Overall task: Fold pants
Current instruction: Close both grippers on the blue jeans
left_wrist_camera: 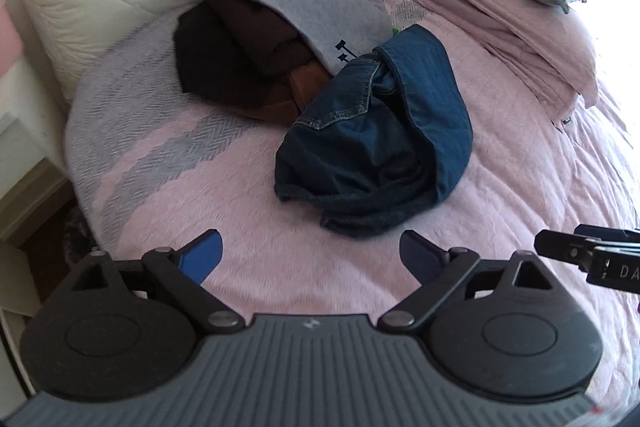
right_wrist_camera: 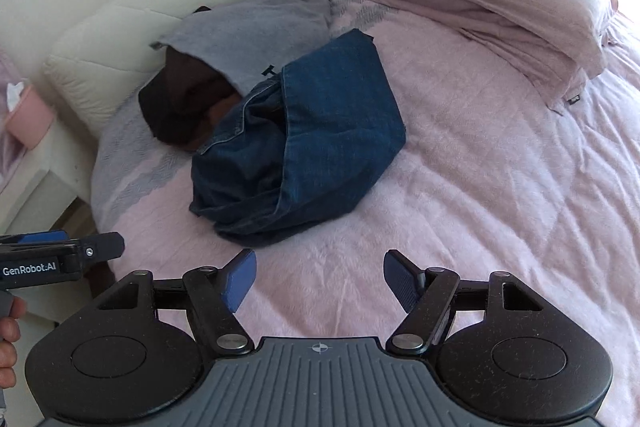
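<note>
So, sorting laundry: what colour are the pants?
Dark blue denim pants; clearest in the left wrist view.

Ahead of my left gripper (left_wrist_camera: 310, 253) and right gripper (right_wrist_camera: 318, 277), the jeans (left_wrist_camera: 376, 139) lie on the bedspread (left_wrist_camera: 256, 227), touching the folded clothes stack (left_wrist_camera: 240, 59) behind-left; pillows (left_wrist_camera: 532, 15) far right.

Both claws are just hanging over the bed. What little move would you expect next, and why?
Probably both go forward and down to the near edge of the crumpled jeans. The left claw and right claw are open, hold nothing, and are short of the jeans, which must be spread out before folding.
</note>
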